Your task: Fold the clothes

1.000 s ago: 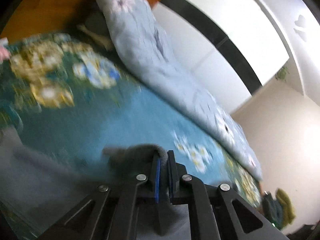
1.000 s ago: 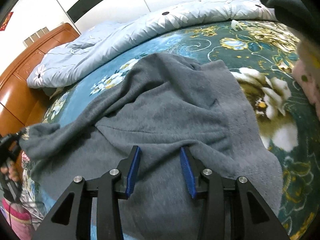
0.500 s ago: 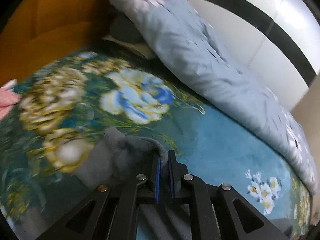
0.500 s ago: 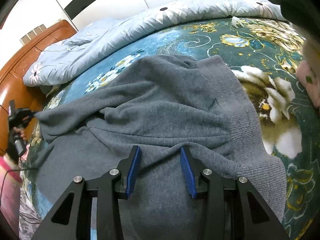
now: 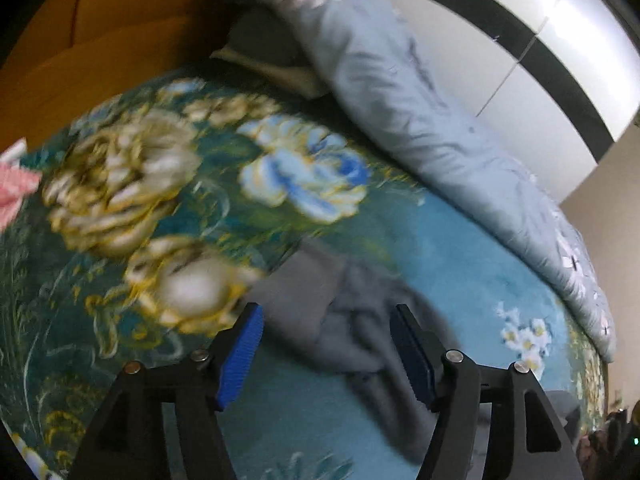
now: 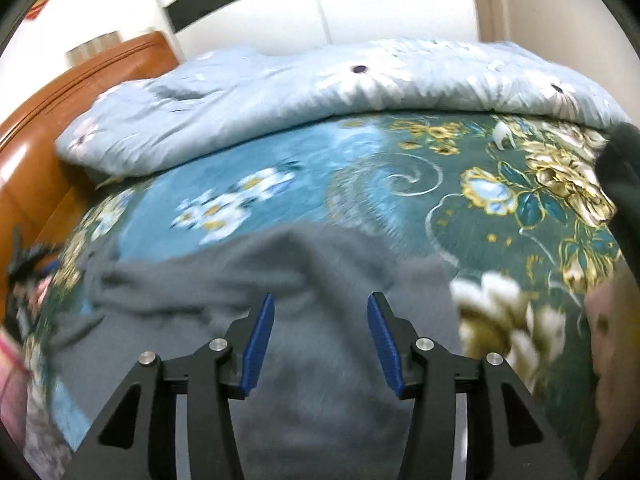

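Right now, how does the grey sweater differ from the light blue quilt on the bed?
The grey sweater is plain, while the light blue quilt carries white flower prints. The sweater lies spread and rumpled close under the right gripper, which is open; the quilt is bunched in a long roll along the far edge by the wardrobe. Both rest on the teal floral bedspread. The left gripper is open too, with a sweater part beyond it.

open floral bedspread (image 6: 400, 168) ahead; rolled quilt (image 6: 320, 88) along far edge
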